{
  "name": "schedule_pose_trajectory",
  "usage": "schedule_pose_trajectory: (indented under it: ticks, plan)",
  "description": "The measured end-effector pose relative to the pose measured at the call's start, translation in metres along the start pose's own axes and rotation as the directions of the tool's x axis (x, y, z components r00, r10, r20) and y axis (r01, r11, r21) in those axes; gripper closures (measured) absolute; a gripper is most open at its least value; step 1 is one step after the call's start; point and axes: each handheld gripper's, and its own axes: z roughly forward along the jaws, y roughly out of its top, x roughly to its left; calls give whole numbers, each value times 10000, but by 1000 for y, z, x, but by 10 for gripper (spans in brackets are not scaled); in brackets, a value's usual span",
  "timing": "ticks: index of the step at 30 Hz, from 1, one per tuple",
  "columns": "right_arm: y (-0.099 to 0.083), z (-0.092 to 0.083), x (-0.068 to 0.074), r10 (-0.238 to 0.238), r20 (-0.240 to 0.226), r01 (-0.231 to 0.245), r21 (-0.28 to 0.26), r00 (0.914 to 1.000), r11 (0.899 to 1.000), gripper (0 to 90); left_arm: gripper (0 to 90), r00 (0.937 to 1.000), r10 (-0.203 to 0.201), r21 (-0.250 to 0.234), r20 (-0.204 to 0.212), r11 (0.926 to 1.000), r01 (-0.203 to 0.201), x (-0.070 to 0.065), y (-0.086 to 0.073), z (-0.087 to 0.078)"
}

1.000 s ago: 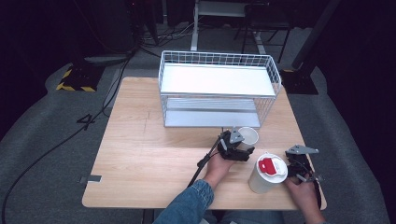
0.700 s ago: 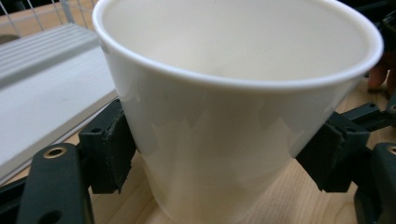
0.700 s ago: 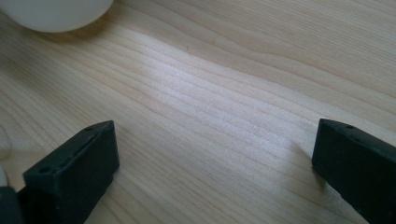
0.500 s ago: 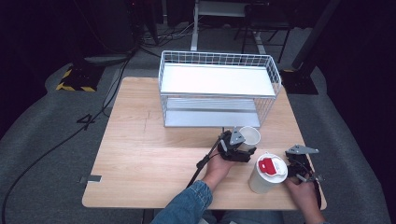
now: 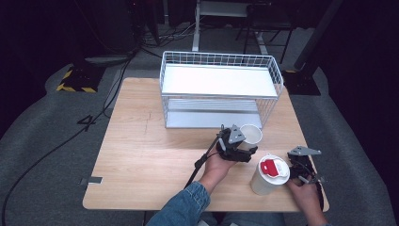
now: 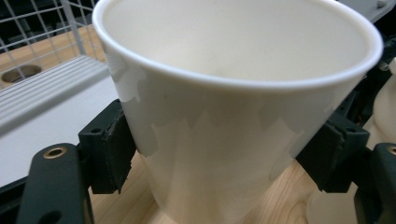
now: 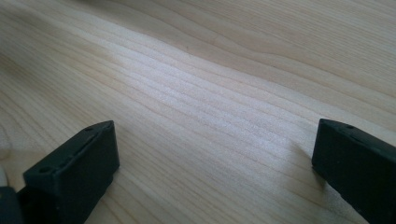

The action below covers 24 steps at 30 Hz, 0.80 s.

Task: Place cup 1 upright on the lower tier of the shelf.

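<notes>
Your left gripper (image 5: pixel 242 147) has its fingers (image 6: pixel 108 145) clamped on the paper cup (image 6: pixel 233 116), just before the wire rack (image 5: pixel 221 89). High view adds the lidded cup (image 5: pixel 269 175) close right. Right gripper (image 7: pixel 215 163) fingers open over bare desk (image 5: pixel 150 155).

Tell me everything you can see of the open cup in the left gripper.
The cup is plain white, paper by the look, tapered with a rolled rim, open-topped and seemingly empty. It stands roughly upright, mouth up. The left gripper is shut on it, one black pad on each side of its wall. It is just in front of the wire rack, over the table; whether its base touches the wood I cannot tell.
</notes>
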Motion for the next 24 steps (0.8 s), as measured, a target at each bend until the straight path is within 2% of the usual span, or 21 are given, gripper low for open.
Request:
schedule_pose_trajectory:
  ticks: [2,10,15,17,20,24]
  plan:
    - [0,0,0,-1,-2,1,0,10000,10000,4,222,9998,-177,-25,-64,9998,177,3,1,-3]
    - [0,0,0,0,0,0,-2,10000,10000,4,221,9984,-243,-362,-511,9991,225,14,8,-18]
    - [0,0,0,-1,-1,1,-1,10000,10000,4,221,9963,-393,-396,-771,9986,363,24,10,-25]
    - [0,0,0,-1,-1,1,-3,10000,10000,4,221,9937,-442,-465,-1035,9981,395,31,12,-31]
    - [0,0,0,1,-2,-1,0,10000,10000,4,221,9916,-467,-548,-1204,9977,403,36,13,-33]
    - [0,0,0,-2,-1,2,-3,10000,10000,4,220,9837,-842,-652,-1588,9951,746,46,12,-33]
